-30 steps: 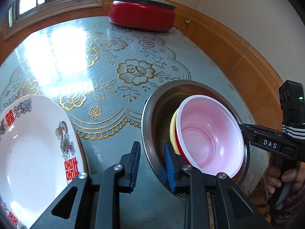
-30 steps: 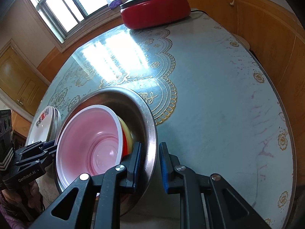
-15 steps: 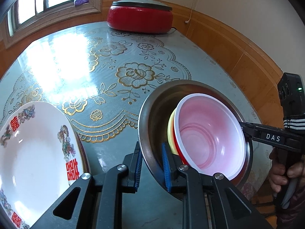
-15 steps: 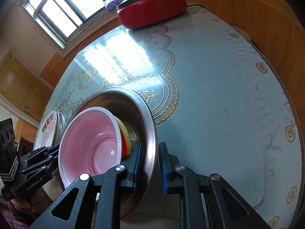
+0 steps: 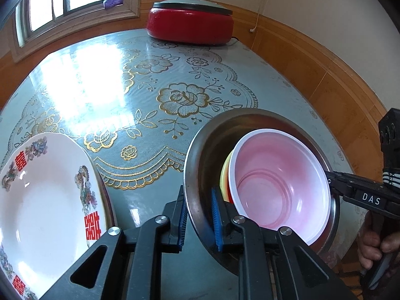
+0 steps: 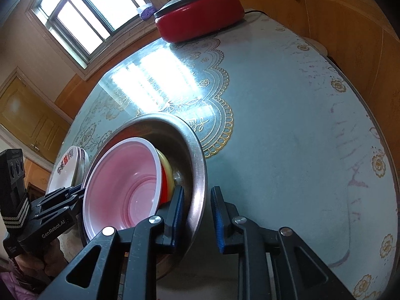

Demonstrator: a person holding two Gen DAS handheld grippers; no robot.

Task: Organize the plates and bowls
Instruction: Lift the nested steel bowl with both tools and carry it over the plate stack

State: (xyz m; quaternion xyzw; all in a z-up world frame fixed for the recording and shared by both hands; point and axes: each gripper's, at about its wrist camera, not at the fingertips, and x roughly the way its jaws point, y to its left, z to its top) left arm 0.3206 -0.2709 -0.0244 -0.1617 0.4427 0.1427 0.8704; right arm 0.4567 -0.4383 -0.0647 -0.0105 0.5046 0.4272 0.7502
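home dining room, wood-panelled walls (image 5: 325,75), tablecloth (image 5: 175,95)
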